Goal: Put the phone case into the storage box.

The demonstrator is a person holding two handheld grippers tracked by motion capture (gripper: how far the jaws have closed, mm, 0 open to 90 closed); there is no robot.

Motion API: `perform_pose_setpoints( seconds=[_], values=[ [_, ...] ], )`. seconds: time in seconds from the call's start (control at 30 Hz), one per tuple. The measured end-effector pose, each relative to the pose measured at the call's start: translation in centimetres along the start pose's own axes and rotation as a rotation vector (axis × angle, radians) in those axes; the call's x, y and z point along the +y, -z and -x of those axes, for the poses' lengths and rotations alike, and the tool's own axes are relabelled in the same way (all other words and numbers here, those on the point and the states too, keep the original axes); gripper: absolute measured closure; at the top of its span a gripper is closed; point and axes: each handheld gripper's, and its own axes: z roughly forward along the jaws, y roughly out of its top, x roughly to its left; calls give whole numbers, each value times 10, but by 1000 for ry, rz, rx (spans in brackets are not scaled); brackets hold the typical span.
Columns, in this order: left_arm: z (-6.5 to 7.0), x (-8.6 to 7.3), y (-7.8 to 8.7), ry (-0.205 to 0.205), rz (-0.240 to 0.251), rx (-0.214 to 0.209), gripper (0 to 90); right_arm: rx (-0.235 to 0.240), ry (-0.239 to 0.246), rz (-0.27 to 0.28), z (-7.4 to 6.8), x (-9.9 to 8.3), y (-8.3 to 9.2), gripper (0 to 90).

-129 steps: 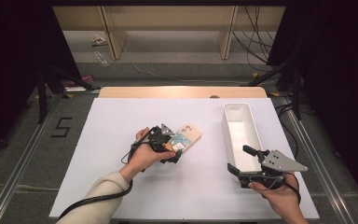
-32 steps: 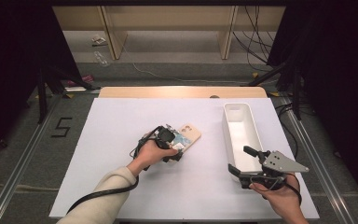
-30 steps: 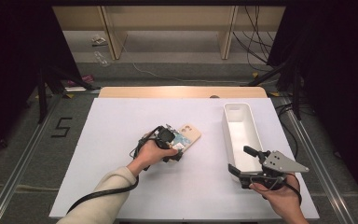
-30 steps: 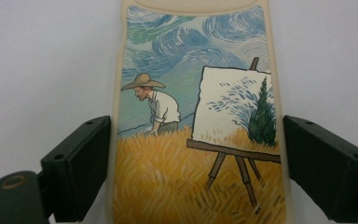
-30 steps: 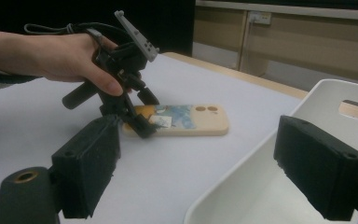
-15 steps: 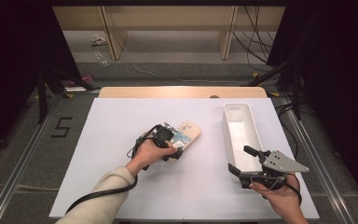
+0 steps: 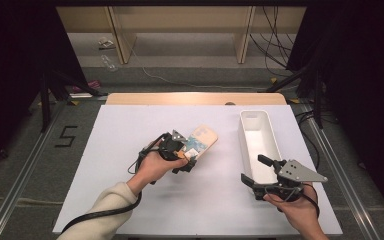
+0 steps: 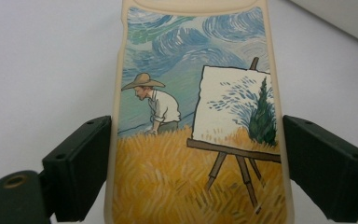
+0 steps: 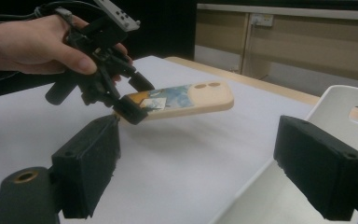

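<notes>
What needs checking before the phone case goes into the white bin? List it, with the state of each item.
1. Grip: the left gripper has its jaws closed on the long edges of the phone case: ok.
2. Lift: in the right gripper view the phone case hangs above the table, with a shadow under it: ok.
3. Hold depth: the left gripper holds only one end, and the rest sticks out unsupported; whether it will slip: cannot tell.
4. White bin: its inside looks bare: ok.
5. Right gripper: open, holding nothing, right at the bin's near end; it may crowd the drop: not ok.
</notes>
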Motion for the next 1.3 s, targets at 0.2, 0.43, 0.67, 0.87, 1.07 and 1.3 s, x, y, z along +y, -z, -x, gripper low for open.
perform_pose_setpoints(
  seconds=[0.2, 0.43, 0.67, 0.87, 1.07, 1.3],
  values=[
    [10, -4, 17, -27, 53, -9, 115, 6, -9, 12, -2, 8, -10, 155],
    [19, -7, 26, -60, 79, -19, 115, 15, 1, 12, -7, 15, -28, 153],
    [22, -12, 34, -69, 98, -19, 116, 4, -8, -1, -9, 21, -42, 140],
    [25, -19, 39, -97, 126, -10, 116, -9, -13, 1, -8, 28, -53, 136],
    [27, -25, 46, -103, 146, -10, 116, -20, -23, -2, -6, 35, -64, 133],
    [29, -32, 53, -116, 154, -10, 115, 5, -70, -18, -10, 39, -76, 128]
  ],
)
